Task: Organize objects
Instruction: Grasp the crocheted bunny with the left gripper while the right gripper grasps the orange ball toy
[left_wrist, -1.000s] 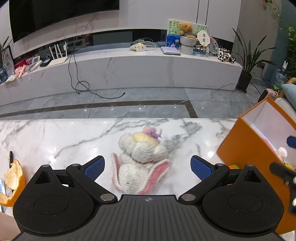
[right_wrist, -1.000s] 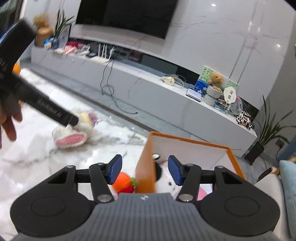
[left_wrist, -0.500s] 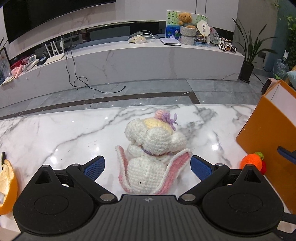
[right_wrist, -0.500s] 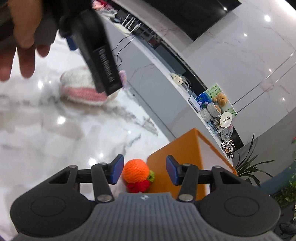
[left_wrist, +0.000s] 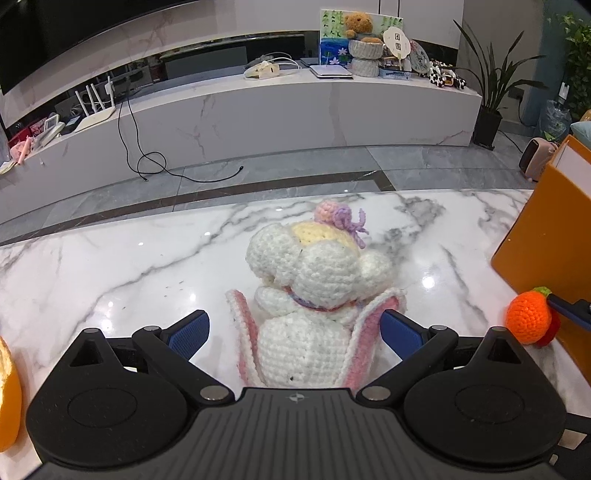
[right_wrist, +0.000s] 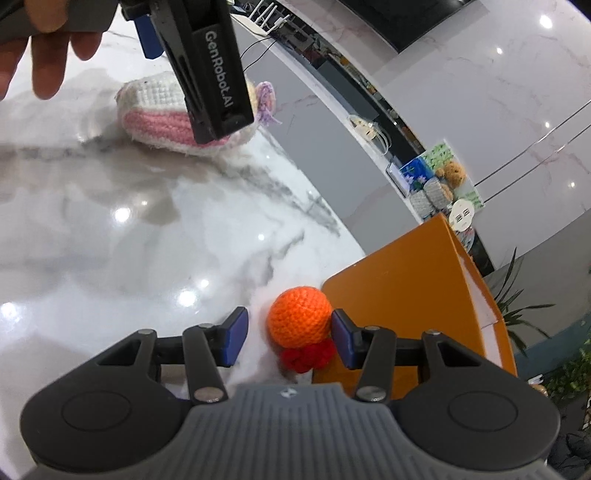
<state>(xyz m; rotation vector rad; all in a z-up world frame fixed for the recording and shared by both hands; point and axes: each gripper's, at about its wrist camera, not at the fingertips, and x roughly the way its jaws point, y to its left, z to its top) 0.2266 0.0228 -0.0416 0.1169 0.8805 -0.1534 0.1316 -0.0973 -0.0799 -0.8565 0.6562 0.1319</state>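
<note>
A white and pink crocheted bunny (left_wrist: 314, 314) lies on the marble table (left_wrist: 110, 280). My left gripper (left_wrist: 295, 332) is open, with its blue pads on either side of the bunny's pink ears. The bunny also shows in the right wrist view (right_wrist: 162, 114), partly behind the left gripper's body. A crocheted orange ball with a red base (right_wrist: 300, 319) lies on the table against the orange box (right_wrist: 406, 288). My right gripper (right_wrist: 290, 334) is open around the ball, the right pad close to it. The ball also shows in the left wrist view (left_wrist: 529, 320).
The orange box (left_wrist: 546, 243) stands at the table's right side. An orange peel (left_wrist: 7, 398) lies at the left edge. Beyond the table's far edge are a grey floor and a long white TV console (left_wrist: 258, 110) with cables and ornaments.
My left gripper has moved forward so its pads flank the bunny. My right gripper has dropped from above the box to the table and now brackets the orange ball.
</note>
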